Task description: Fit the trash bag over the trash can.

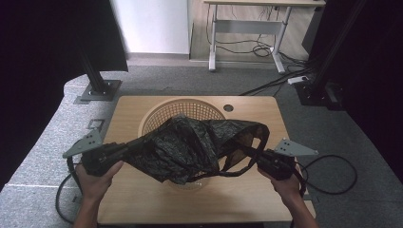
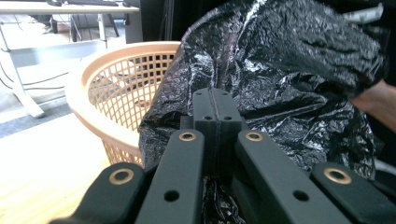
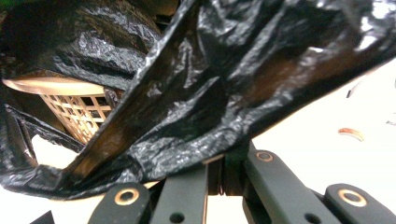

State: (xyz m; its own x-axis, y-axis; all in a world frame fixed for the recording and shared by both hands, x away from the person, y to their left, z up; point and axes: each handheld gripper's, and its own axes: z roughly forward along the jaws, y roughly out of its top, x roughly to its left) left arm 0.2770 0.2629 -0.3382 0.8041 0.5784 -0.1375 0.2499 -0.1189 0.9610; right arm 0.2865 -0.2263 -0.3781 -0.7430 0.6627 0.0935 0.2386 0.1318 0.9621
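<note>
Black plastic bag (image 1: 190, 147) hangs stretched over the basket (image 1: 157, 116) on the tabletop (image 1: 266, 199), left gripper (image 1: 124, 150) and right gripper (image 1: 254, 156) jaws each clamped on an edge; lining likely needs even tension.

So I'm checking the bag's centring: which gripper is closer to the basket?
Left, by a little. The left gripper sits just off the basket's left rim, shut on the black bag; the right gripper holds a bag handle farther out.
</note>
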